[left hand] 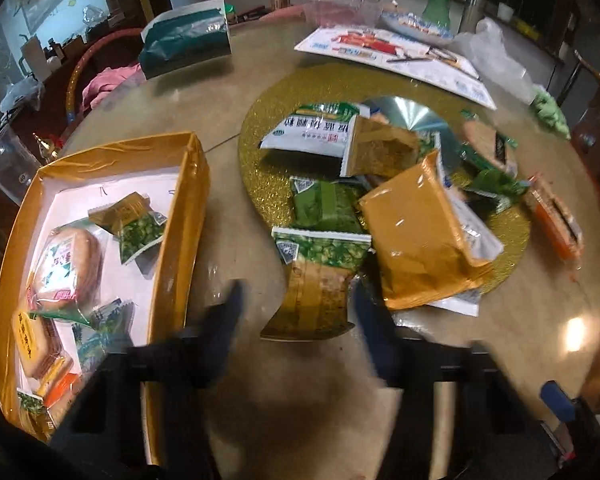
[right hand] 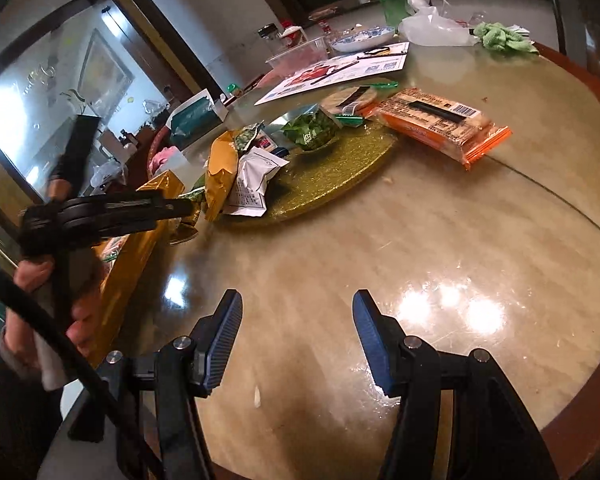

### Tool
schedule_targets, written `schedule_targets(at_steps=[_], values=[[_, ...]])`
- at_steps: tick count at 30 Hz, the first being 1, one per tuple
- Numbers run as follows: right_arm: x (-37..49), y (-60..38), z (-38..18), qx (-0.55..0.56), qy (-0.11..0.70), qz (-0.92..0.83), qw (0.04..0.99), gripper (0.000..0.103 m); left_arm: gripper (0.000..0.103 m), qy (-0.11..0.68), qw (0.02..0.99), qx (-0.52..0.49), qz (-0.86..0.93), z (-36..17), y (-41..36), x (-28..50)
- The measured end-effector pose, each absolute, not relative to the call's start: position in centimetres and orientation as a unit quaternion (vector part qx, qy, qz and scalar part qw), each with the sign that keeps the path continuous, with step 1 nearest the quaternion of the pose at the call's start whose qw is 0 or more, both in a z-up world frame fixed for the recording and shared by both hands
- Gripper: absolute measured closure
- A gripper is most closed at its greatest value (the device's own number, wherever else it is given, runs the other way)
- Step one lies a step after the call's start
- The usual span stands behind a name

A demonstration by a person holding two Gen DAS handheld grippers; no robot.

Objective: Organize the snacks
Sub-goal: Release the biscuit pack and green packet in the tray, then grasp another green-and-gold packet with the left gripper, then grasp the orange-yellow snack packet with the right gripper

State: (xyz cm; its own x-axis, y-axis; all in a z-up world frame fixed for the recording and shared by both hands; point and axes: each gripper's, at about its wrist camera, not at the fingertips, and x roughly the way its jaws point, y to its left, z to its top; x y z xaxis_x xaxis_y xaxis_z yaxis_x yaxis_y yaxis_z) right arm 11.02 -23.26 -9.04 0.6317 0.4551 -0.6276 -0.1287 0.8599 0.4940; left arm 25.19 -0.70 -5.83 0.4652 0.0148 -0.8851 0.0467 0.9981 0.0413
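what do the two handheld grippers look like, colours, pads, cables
The right gripper has a black frame, silver pivot screws and flat dark-blue ribbed pads. The left gripper looks alike, black with dark-blue fingers, though blurred. A black cable runs past the hand on its black handle.

Little can be read. Large dark Chinese characters are printed, upside down to the camera, on the white-and-green packet (left hand: 308, 136) lying on the gold mat — they are not made out with certainty. Red Chinese characters are seen on the round cake's wrapper (left hand: 66, 268) in the box, illegible. A barcode is carried by the orange packet (right hand: 440, 122) — its digits too small.
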Motion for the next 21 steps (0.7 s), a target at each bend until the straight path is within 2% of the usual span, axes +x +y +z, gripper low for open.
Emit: schedule_targets(at_steps=[7,15,21], values=[[11.2,-23.5,-9.1,0.217,0.396,0.176,0.875,0.045,0.068,0.521,0.852,0.048,-0.028,-5.8,-1.0,20.1],[11.7,-21.6,-8.5,0.173,0.41,0.203,0.872,0.045,0.067,0.544,0.836,0.056,-0.053,-6.0,-0.9,12.0],[15.9,-17.1,-4.5,0.109,0.403,0.282,0.864,0.045,0.067,0.551,0.832,0.007,-0.067,-6.6,-0.1,9.0]])
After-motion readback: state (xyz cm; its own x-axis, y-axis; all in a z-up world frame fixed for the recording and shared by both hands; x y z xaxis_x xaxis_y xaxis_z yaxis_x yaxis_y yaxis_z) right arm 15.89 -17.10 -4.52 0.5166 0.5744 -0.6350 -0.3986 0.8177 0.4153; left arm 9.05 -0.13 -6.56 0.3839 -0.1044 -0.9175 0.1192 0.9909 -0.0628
